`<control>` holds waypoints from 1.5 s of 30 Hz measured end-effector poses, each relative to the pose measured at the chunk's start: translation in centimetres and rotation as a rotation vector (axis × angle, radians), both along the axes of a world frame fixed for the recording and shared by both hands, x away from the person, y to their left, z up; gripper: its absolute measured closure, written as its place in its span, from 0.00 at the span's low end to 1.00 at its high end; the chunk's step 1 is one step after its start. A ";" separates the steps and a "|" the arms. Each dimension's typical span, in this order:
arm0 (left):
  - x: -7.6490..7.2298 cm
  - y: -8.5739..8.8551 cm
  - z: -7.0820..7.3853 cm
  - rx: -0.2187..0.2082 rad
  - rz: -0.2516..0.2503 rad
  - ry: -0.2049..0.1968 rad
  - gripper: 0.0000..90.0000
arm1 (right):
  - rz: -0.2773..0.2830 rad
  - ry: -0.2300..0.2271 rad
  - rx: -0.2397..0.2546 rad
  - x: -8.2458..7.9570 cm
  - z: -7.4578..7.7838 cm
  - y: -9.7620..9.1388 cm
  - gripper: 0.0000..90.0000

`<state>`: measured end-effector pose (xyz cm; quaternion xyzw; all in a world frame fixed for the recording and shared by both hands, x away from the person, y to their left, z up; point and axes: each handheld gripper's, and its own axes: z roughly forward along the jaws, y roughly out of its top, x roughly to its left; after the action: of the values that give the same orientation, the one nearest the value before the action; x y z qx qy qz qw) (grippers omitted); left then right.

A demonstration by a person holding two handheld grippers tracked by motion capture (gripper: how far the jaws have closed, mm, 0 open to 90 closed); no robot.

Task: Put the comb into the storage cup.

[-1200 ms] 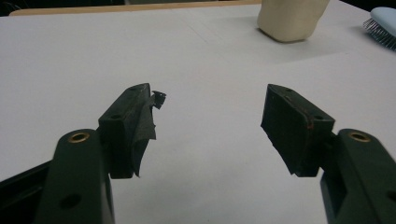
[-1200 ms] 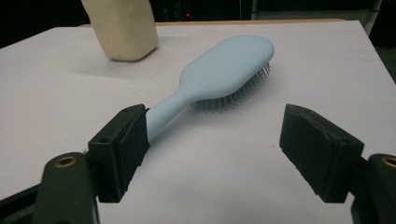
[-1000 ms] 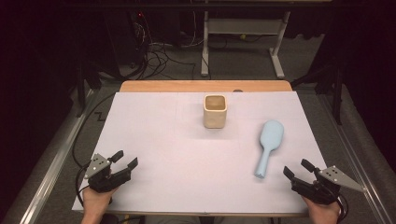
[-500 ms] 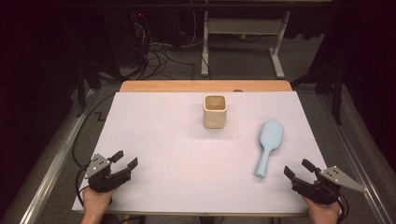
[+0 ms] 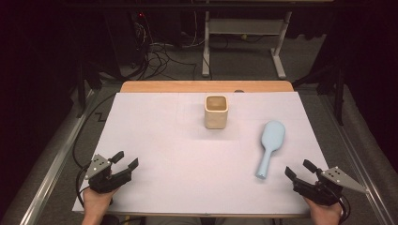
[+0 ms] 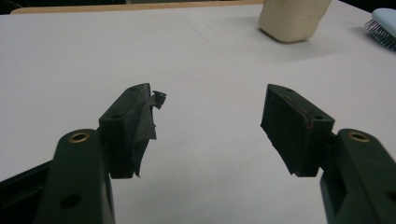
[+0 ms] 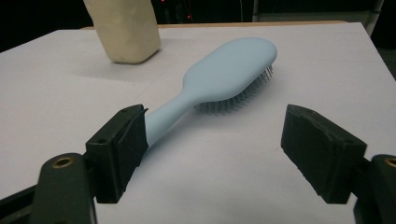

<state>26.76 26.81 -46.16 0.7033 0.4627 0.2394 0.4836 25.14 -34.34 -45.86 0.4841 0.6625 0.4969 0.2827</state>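
Nothing has moved since the earlier frame: both hands rest where they were. At seven o'clock the left gripper (image 5: 121, 161) sits at the table's (image 5: 155, 122) near edge, jaws apart and empty. The beige cup (image 5: 216, 111) stands at twelve. The blue hairbrush (image 5: 271, 146) lies bristles-down at three to four o'clock, untouched. At five o'clock the right gripper (image 5: 299, 169) waits, jaws spread and empty, just short of the handle. Judging by this, nothing is done; the pickup is still ahead.

Bright, even overhead light on the white table (image 5: 155, 140), dark surroundings, soft shadows, slightly grainy pictures.
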 end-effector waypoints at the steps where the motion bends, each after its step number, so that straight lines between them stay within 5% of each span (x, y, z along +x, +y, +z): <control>1: 0.0 0.0 0.0 0.000 0.000 0.000 0.39 | 0.000 0.000 0.000 0.0 0.0 0.0 0.25; 45: 0.1 -0.1 -0.1 0.008 -0.003 0.000 0.39 | 0.042 0.004 0.011 1.7 0.3 1.8 0.25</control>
<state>26.90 26.68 -46.22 0.7059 0.4606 0.2405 0.4814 26.80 -32.55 -45.55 0.4725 0.6705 0.5053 0.2682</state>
